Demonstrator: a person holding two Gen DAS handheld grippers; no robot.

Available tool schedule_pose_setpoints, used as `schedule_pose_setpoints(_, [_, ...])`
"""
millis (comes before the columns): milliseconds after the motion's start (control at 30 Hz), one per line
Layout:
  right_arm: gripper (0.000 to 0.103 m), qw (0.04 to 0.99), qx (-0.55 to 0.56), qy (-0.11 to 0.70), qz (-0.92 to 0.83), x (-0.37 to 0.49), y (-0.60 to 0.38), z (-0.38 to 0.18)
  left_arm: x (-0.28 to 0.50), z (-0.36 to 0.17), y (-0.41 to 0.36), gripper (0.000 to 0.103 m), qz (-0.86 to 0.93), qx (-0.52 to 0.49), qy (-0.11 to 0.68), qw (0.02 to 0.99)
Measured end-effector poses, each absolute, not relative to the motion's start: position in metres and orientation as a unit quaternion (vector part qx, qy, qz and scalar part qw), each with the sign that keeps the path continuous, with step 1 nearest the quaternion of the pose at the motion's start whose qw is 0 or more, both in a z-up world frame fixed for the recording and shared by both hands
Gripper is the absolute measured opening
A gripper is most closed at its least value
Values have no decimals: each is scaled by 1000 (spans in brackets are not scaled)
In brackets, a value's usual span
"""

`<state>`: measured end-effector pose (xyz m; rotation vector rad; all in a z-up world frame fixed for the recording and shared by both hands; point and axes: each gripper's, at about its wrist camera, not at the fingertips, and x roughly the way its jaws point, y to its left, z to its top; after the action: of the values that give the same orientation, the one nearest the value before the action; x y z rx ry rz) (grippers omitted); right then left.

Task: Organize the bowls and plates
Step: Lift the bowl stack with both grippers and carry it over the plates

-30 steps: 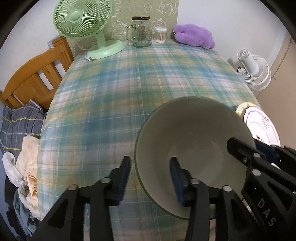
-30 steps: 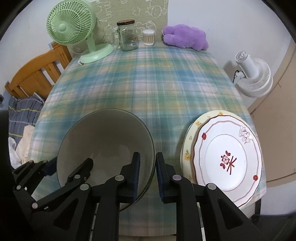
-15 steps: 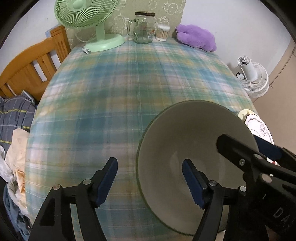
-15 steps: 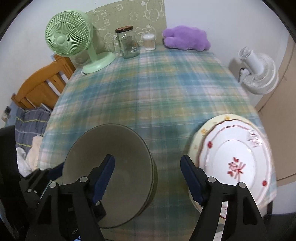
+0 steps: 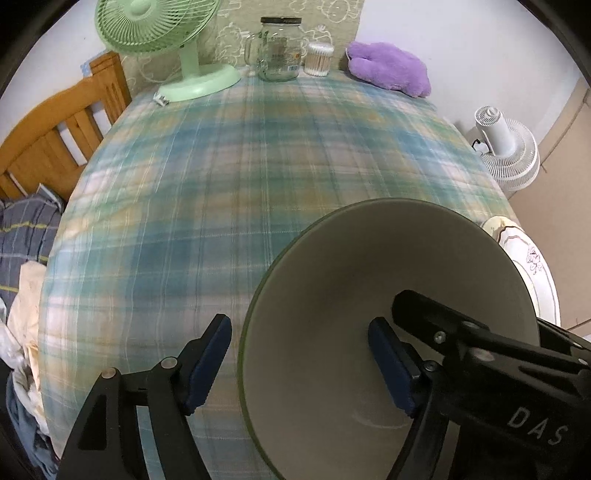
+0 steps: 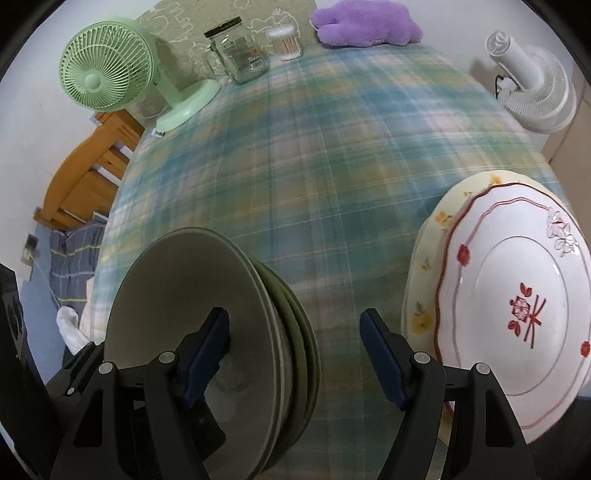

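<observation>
A stack of grey-green bowls [image 6: 221, 325] stands on the plaid table near its front left edge; it also shows in the left wrist view [image 5: 369, 295]. A stack of plates [image 6: 517, 314], white with red flowers on top of a yellow floral one, lies at the front right; its edge shows in the left wrist view [image 5: 532, 258]. My left gripper [image 5: 303, 365] is open, its jaws either side of the bowls' left rim. My right gripper [image 6: 295, 354] is open, above the bowls' right rim, holding nothing.
At the table's far edge stand a green fan [image 6: 110, 74], a glass jar [image 6: 240, 51], a cotton swab tub [image 6: 286, 42] and a purple plush [image 6: 365, 22]. A wooden bed frame [image 5: 55, 129] is to the left, a white fan [image 6: 535, 81] on the floor to the right.
Both grippers opened: the right let go of the bowl rim and the left spread wide. Both drew back and up from the bowl stack.
</observation>
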<state>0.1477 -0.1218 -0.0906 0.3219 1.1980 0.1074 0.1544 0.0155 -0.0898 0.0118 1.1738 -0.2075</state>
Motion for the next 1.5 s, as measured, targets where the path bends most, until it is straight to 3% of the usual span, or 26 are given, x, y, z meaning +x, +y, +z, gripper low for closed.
schedule_pose_setpoints(100, [60, 807, 161, 564, 64, 148, -120, -92, 154, -91, 17, 76, -104, 4, 552, 827])
schedule_pose_setpoints(233, [45, 803, 150, 572, 75, 150, -114, -90, 151, -90, 15, 65, -120, -4, 546, 829])
schedule_pose_setpoints(500, [44, 801, 141, 579, 62, 152, -113, -90, 151, -90, 14, 59, -128, -19, 545, 829])
schedule_pose_setpoints(833, [44, 805, 111, 581, 51, 149, -107, -82, 146, -86, 17, 58, -131, -44, 554, 821])
schedule_pose_setpoints(1500, [44, 838, 116, 531, 49, 116, -110, -26, 117, -30, 10, 59, -133, -16, 501, 855])
